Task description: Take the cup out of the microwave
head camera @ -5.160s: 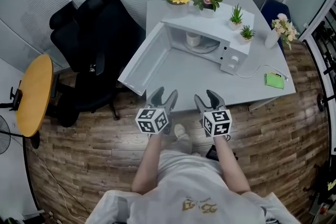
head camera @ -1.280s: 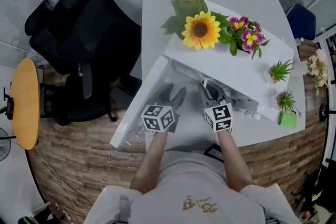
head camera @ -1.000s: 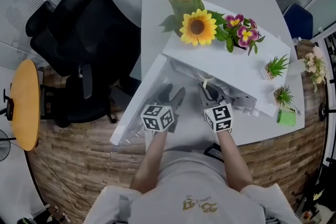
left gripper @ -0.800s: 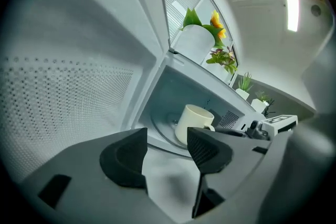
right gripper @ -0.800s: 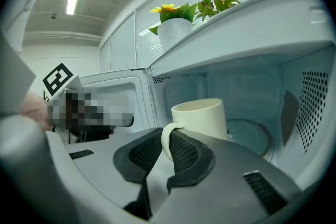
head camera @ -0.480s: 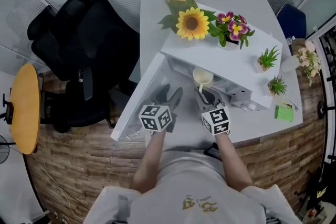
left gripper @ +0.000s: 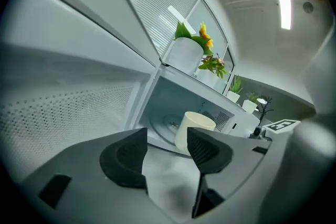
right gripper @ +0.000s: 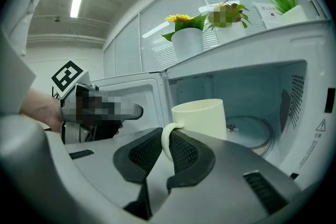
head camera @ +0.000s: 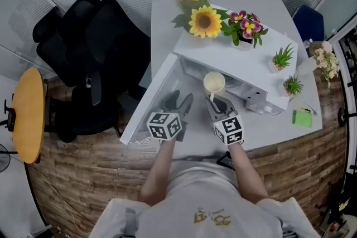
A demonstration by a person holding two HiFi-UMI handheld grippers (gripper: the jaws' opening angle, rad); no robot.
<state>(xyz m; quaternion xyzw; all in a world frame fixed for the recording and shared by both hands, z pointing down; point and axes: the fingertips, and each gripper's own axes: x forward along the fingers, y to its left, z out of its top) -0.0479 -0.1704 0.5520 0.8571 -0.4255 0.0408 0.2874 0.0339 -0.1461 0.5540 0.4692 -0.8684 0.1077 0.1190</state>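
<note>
The cream cup (right gripper: 199,115) is at the mouth of the open microwave (head camera: 249,66), in front of the glass turntable (right gripper: 251,132). In the head view it shows just past the front edge of the oven's top. The right gripper (right gripper: 165,145) is pinching the cup's handle (right gripper: 165,136), with a pad pressed on either side of the loop and the cup body beyond the tips. The left gripper (left gripper: 167,148) hangs just beside it on the door side, jaws spread wide with nothing between them; the cup shows beyond its right jaw. The microwave door (head camera: 152,96) is swung open to the left. On top of the microwave stand a sunflower (head camera: 204,20), a pot of pink flowers (head camera: 245,27) and two small green plants (head camera: 283,56). The microwave rests on a white table (head camera: 165,15). A small green thing (head camera: 302,117) lies near the table's right end, and a black office chair (head camera: 83,58) stands to its left
</note>
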